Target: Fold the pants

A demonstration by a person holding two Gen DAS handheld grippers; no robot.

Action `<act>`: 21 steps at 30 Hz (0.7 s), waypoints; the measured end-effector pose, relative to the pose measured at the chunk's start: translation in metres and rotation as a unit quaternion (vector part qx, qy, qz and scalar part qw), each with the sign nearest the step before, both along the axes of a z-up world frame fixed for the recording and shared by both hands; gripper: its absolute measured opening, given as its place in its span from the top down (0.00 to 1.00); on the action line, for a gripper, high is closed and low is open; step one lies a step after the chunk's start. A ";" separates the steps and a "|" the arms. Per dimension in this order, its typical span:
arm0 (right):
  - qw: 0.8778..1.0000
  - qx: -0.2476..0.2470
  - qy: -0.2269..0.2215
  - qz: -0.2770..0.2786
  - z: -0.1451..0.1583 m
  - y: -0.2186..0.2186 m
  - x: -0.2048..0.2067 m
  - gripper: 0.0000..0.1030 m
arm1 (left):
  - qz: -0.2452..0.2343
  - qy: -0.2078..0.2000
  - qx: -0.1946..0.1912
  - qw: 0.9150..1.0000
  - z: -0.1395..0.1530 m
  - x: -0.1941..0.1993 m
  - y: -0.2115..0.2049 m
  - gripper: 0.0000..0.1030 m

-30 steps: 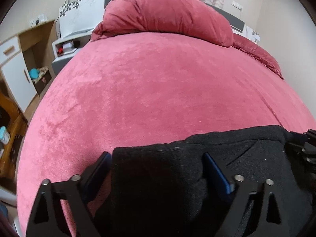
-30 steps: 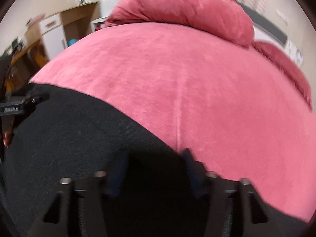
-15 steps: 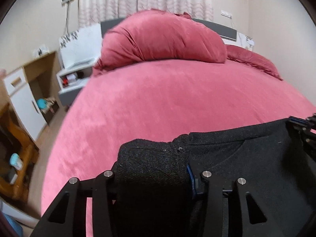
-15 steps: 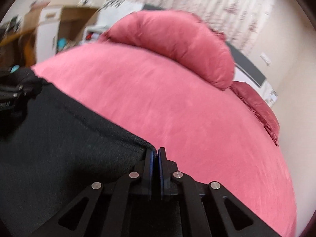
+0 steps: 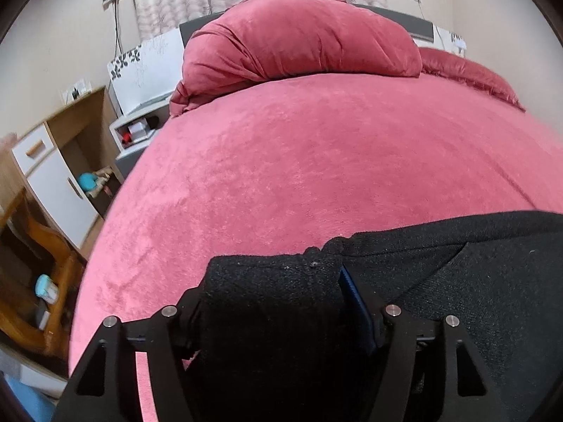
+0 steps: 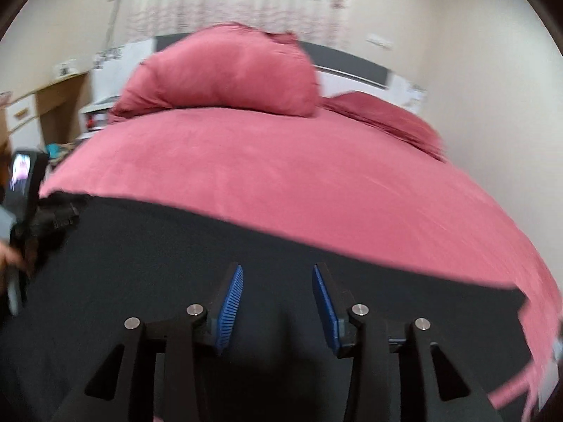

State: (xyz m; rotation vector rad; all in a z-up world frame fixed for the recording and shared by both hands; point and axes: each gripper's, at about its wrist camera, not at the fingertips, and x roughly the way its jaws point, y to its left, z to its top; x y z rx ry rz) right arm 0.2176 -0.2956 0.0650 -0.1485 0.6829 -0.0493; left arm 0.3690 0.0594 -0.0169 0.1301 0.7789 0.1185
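Red bed (image 5: pixel 316 161) under black pants (image 5: pixel 475 281) — left gripper (image 5: pixel 274 302) jaws opening around a fold, right gripper (image 6: pixel 278 299) jaws opening, empty.

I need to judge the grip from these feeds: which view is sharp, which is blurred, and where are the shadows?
Left wrist view: sharp, evenly lit, fisheye-bent; black pants bunched between the left gripper fingers. Right wrist view: motion-smeared, worst at the edges; right gripper blue pads crisp, dark shadow beneath them.

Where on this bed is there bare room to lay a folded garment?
The bedspread is free between the black pants at the near edge and the rolled duvet at the head. The near edge is crowded: the pants and both grippers.
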 end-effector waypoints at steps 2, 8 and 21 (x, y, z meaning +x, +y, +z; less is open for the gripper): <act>0.999 -0.008 -0.005 -0.045 -0.007 -0.018 -0.036 0.59 | 0.000 0.006 0.017 1.000 0.007 0.000 -0.005 0.32; 0.982 0.017 0.052 -0.181 -0.043 -0.087 -0.097 0.42 | 0.023 0.018 0.005 1.000 0.013 -0.017 0.005 0.20; 0.968 0.091 0.066 -0.222 -0.070 -0.110 -0.104 0.38 | 0.029 -0.005 -0.010 1.000 -0.007 -0.021 0.009 0.21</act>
